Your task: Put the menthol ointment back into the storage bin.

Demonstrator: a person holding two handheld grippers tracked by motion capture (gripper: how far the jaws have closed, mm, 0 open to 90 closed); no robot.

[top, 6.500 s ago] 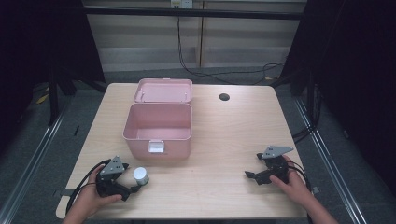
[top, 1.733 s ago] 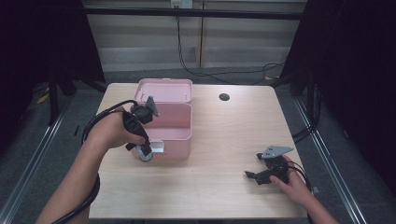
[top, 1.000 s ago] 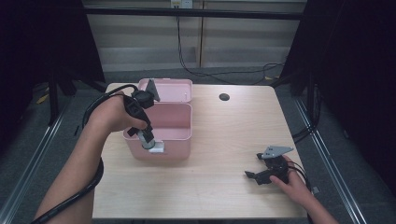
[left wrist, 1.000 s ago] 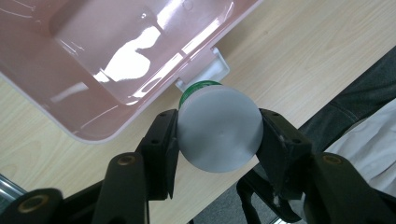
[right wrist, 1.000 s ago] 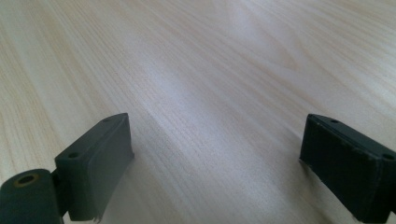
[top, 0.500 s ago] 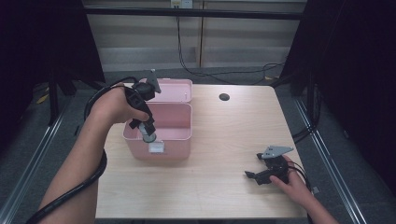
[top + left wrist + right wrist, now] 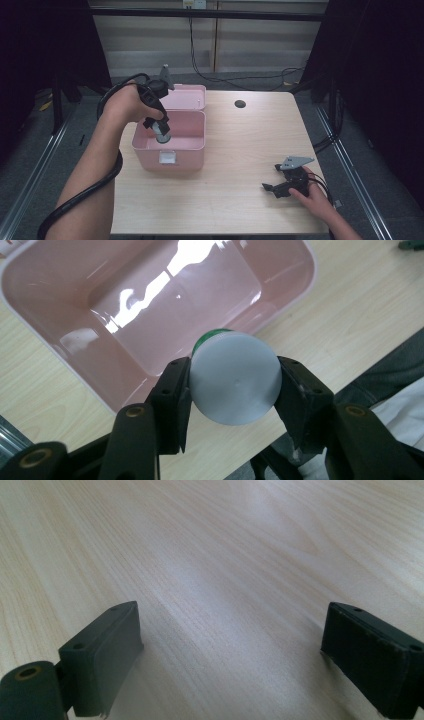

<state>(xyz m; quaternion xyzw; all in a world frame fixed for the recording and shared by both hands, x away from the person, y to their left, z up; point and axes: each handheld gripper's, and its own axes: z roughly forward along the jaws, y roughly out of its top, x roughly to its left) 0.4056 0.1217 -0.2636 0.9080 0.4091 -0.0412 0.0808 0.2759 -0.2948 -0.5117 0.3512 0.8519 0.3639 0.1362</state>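
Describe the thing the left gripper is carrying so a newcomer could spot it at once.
Start at the open pink box on the left half of the wooden table. Just above its cavity, the left gripper clamps a small round container. Its pale grey-white cap with a green edge beneath sets it apart from the pink plastic.

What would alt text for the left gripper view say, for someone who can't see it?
Two black jaws of the left gripper clamp a round white-capped jar above an open, empty pink box. The box sits on a pale wooden table.
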